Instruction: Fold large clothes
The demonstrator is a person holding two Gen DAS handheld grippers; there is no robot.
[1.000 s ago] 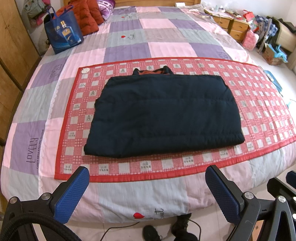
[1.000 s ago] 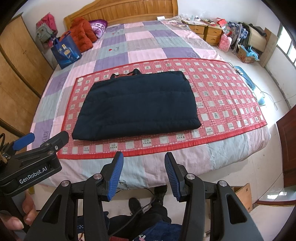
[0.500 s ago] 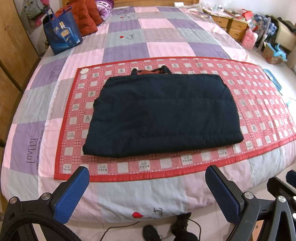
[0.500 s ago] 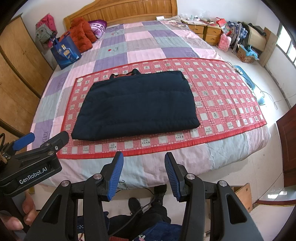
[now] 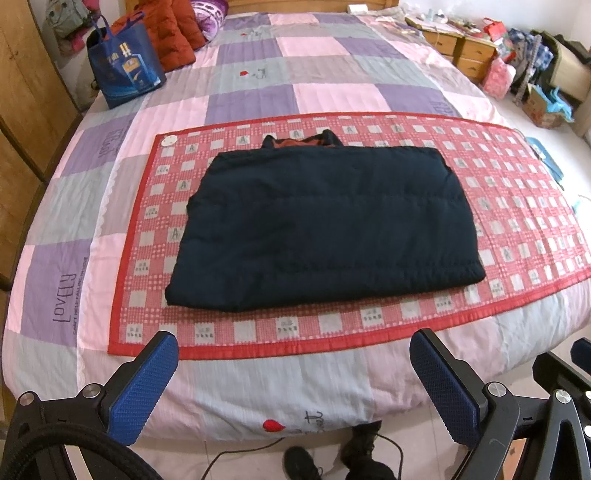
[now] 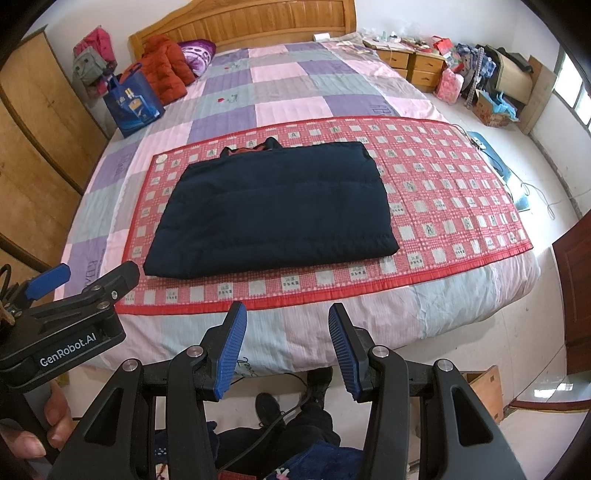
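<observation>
A dark navy padded jacket [image 5: 321, 225] lies folded into a flat rectangle on a red checked mat [image 5: 517, 206] on the bed; its orange-lined collar pokes out at the far edge. It also shows in the right wrist view [image 6: 269, 210]. My left gripper [image 5: 293, 350] is open wide and empty, held off the bed's near edge, well short of the jacket. My right gripper [image 6: 286, 319] is open and empty, also back from the bed's near edge. The left gripper's body [image 6: 70, 325] shows at the left of the right wrist view.
The bed has a pink, purple and grey patchwork cover [image 5: 314, 70]. A blue bag [image 5: 125, 74] and orange pillows [image 5: 170, 33] sit at the far left. A wooden wardrobe [image 6: 40, 147] stands left. Nightstands [image 6: 417, 64] and clutter stand far right. My feet and a cable [image 5: 332, 454] are below.
Both grippers have drifted slightly; the jacket sits a little lower and more to the left in both views. Nothing was grasped or released.
</observation>
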